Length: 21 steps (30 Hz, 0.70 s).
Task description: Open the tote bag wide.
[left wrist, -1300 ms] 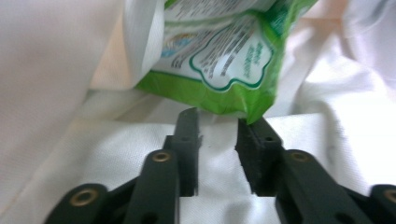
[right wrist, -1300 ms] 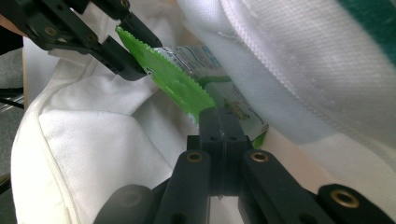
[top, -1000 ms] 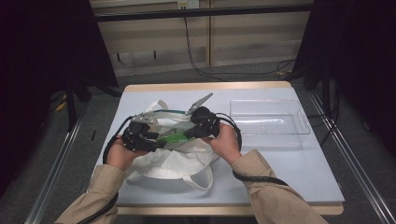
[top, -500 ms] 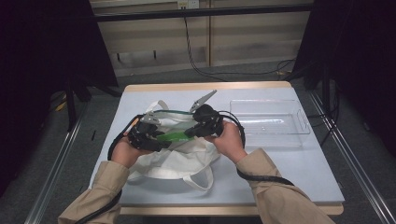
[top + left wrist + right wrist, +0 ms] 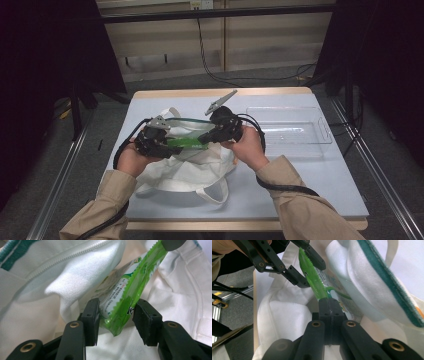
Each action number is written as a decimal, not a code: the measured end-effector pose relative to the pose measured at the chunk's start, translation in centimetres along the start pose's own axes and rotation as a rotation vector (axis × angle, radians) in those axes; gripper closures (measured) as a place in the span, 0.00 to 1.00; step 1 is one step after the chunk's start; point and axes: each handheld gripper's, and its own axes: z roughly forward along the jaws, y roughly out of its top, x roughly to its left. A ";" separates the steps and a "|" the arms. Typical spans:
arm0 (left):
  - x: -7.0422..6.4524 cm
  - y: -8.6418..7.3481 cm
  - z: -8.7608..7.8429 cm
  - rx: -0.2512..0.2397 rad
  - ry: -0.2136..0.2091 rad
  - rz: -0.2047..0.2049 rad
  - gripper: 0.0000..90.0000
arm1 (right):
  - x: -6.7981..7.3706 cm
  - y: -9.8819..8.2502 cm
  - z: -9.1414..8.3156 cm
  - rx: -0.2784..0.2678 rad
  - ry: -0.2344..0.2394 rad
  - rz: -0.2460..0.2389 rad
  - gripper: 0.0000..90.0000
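Pinching green packet (image 5: 312,280) end: R claw (image 5: 329,302) | L claw (image 5: 116,315) closing, packet between, unclamped

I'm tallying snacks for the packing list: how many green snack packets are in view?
1. The green snack packet hangs over the white tote bag, pinched by the right gripper, its other end between the left gripper jaws. The bag may hide more.
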 end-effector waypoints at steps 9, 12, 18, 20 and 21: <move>0.2 -0.1 0.5 0.029 0.017 0.004 0.65 | 0.5 0.1 1.2 0.056 -0.045 -0.075 0.81; 0.1 0.1 0.6 0.033 0.012 0.003 0.65 | 0.8 0.3 2.1 0.095 -0.076 -0.114 0.73; 0.1 0.1 0.7 0.037 0.008 0.009 0.65 | 1.5 0.9 3.3 0.147 -0.148 -0.213 0.68; 0.1 0.1 0.7 0.031 0.006 0.004 0.65 | 1.8 1.0 3.5 0.156 -0.162 -0.248 0.66; 0.1 0.2 0.7 0.024 0.009 0.001 0.66 | 1.9 1.0 3.6 0.164 -0.178 -0.263 0.64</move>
